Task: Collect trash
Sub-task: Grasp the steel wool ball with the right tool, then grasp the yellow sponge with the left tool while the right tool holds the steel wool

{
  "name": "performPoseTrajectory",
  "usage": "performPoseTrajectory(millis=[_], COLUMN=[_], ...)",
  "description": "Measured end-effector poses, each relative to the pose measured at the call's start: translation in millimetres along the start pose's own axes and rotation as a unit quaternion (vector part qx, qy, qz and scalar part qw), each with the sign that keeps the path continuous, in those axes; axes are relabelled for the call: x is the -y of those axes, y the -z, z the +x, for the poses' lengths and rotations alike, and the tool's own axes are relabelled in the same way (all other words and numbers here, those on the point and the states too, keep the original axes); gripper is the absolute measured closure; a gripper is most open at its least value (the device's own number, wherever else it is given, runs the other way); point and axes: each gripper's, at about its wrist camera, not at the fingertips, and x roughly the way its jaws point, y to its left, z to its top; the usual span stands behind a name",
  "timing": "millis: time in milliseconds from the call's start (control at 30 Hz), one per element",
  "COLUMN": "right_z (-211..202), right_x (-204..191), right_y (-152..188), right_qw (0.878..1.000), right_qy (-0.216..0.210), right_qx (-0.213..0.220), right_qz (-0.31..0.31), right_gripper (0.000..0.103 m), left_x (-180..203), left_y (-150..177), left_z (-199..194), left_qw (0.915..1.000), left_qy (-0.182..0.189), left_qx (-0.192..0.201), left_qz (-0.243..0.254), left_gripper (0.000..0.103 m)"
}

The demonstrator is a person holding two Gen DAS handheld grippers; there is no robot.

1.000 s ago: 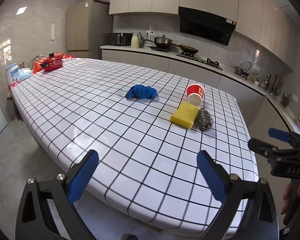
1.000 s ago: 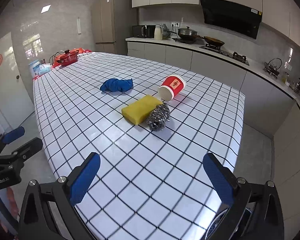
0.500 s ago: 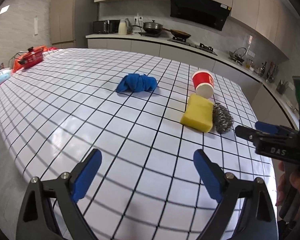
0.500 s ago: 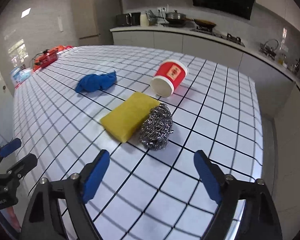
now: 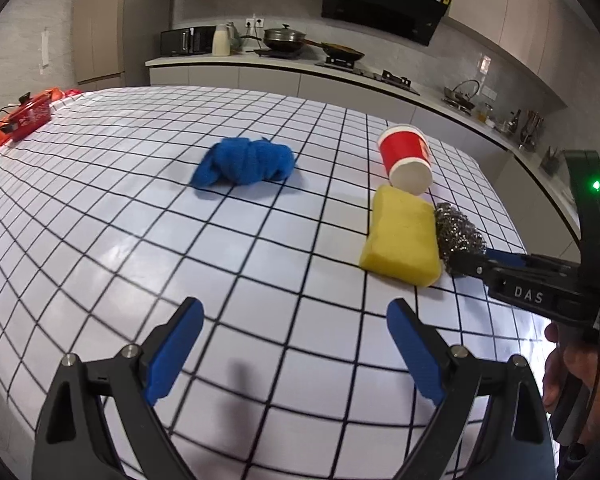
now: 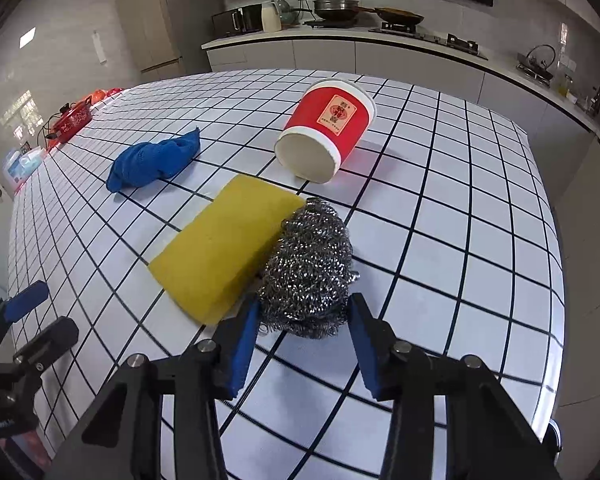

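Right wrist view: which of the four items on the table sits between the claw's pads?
The steel scourer. It sits between the right claw pads; sponge, cup and blue cloth lie beyond.

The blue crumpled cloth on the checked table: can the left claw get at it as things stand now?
Probably yes. The left claw is open and empty, and only bare checked table lies between it and the blue crumpled cloth. The yellow sponge sits off to the side, so it does not block the way.
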Motion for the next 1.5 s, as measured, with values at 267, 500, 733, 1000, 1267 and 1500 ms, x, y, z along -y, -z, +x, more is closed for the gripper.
performPoseTrajectory(millis=[267,500,733,1000,1267,1500], right_z=[12.5,19.3,22.1,14.7,8.3,3.5], right_x=[-6.3,-36.9,-55.8,-6.4,26.9,28.6], right_y=[-11.8,-15.5,-21.2,-22.2,-19.4,-15.8], right_qw=[1.0,0.998,0.998,1.0,1.0,1.0], right_qy=[-0.026,-0.056,-0.054,-0.013,-0.003,-0.009], right_qx=[0.001,0.002,0.007,0.006,0.011,0.018], right_qz=[-0.01,-0.033,-0.044,-0.012,0.014,0.019], right_gripper=[0.062,0.066,0.069,0.069,0.069,0.071], left_x=[-16.9,-43.8,-55.6,-6.9,12.9,9.0], left_y=[-11.3,-12.6,-15.1,-27.1,-47.4,-47.5], left_z=[6.8,7.3,11.5,38.6,74.9,68.9], left_qw=[0.9999,0.9995,0.9993,0.9996,0.9989,0.9993], left_qy=[-0.015,-0.026,-0.018,0.025,0.023,0.017], left_qx=[0.0,-0.002,-0.002,-0.015,-0.039,-0.027], left_qz=[-0.008,-0.018,-0.032,-0.001,0.013,0.016], left_gripper=[0.009,0.009,0.009,0.014,0.028,0.052])
